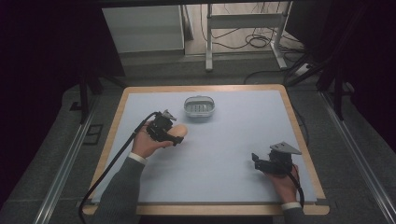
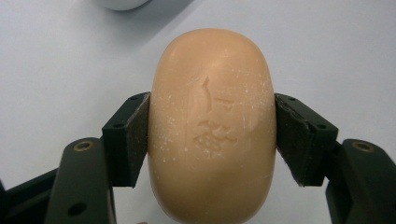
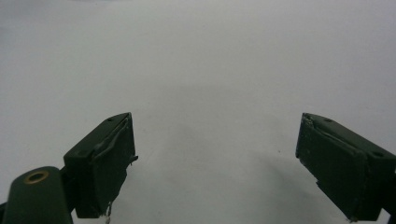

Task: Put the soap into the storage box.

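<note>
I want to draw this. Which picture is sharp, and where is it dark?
Left gripper view: the soap is sharp, its stamped marks clear. Right gripper view: a soft shadow lies on the table between the pads. High view: dark around the table, soap dish small.

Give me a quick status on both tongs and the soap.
Left tongs shut on soap bar. Right tongs open, empty, low over the mat. Soap dish just beyond the soap, path between them clear.

The soap bar [image 2: 212, 126] is peach-orange, with a stamped mark and pale whitish specks on its face. The tongs [image 2: 212, 140] are black. The surface [image 1: 224, 154] is pale blue-grey with a light wooden edge. At 12 o'clock the dish [image 1: 200, 107] is whitish grey.
</note>
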Demonstrator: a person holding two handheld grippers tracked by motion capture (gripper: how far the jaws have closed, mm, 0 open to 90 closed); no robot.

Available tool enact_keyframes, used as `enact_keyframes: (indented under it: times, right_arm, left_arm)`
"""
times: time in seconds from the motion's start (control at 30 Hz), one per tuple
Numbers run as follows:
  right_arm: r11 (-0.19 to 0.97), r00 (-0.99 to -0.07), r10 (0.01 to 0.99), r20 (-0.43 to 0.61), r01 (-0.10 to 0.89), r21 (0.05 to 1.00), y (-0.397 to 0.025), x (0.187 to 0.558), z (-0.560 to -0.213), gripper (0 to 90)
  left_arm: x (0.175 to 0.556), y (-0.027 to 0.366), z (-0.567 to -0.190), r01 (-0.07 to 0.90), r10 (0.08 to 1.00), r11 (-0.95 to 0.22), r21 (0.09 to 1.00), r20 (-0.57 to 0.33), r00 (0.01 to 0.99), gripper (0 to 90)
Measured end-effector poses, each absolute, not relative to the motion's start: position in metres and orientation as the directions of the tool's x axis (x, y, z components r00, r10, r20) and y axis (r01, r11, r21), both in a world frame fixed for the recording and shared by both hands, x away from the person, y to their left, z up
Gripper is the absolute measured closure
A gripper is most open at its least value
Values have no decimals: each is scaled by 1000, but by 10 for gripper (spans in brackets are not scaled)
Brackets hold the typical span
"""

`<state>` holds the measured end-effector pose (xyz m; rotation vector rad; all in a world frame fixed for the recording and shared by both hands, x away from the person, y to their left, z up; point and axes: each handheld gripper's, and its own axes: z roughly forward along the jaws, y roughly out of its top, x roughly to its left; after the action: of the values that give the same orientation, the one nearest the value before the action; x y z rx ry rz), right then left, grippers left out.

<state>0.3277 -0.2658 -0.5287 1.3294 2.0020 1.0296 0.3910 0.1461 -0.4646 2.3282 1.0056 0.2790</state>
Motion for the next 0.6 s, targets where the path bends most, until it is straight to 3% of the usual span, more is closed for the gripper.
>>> enact_keyframes:
  times: [0.6]
  right_arm:
    - [235, -380, 925, -21, 527, 817, -265, 328, -529, 118]
  left_arm:
    - [402, 133, -454, 569, 700, -571, 592, -13, 714, 329]
